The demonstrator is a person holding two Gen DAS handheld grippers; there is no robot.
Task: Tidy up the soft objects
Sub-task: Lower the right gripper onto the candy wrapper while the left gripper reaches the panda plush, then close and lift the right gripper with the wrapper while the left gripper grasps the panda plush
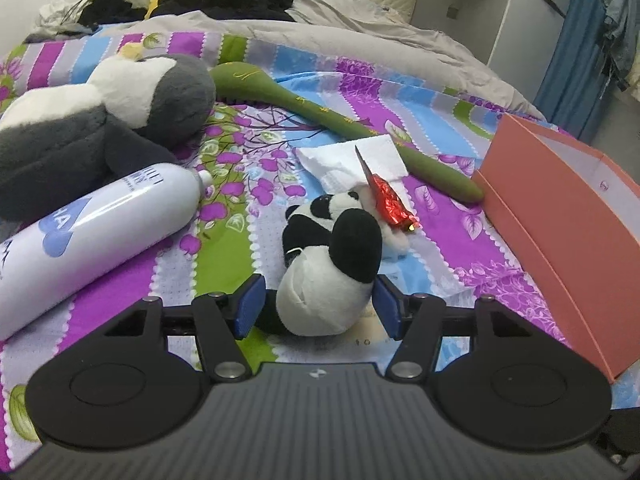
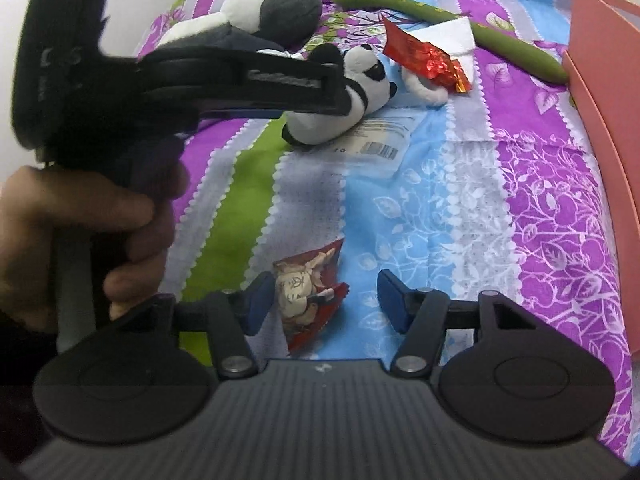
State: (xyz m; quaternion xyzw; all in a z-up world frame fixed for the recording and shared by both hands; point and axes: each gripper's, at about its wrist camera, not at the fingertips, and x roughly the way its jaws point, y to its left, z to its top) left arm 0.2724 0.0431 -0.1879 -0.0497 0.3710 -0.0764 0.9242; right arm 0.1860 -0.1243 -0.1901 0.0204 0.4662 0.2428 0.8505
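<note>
Left tool [image 1: 318, 306]: spread wide, blue pads [image 1: 251, 304] on either side of the panda plush [image 1: 332, 268], not yet pressing; small gaps visible at both sides. Panda plush: lying on the patterned bedsheet [image 1: 224, 248], rump toward the tool, head away, partly over a clear barcoded packet [image 2: 380, 140].

Right tool [image 2: 320, 300]: spread, holding nothing, hovering over a red printed snack packet [image 2: 312, 292] on the bedsheet, near its left pad.

Handling, as judged: light, soft, compressible, not fragile; fur likely to give under the pads. Best hold across the plump white body, its widest part, not a limb or ear. Firm closure advised so the stuffing does not slip out.

Farther out: red foil wrapper [image 1: 390, 200] against the panda's head, lying on a white tissue [image 1: 356, 160]. Beyond it, a long green padded item [image 1: 352, 120]. To the left, a white bottle [image 1: 100, 228] on its side, touching a large grey-and-white plush [image 1: 112, 112]. To the right, an open pink box [image 1: 560, 216], probable destination for soft items.
</note>
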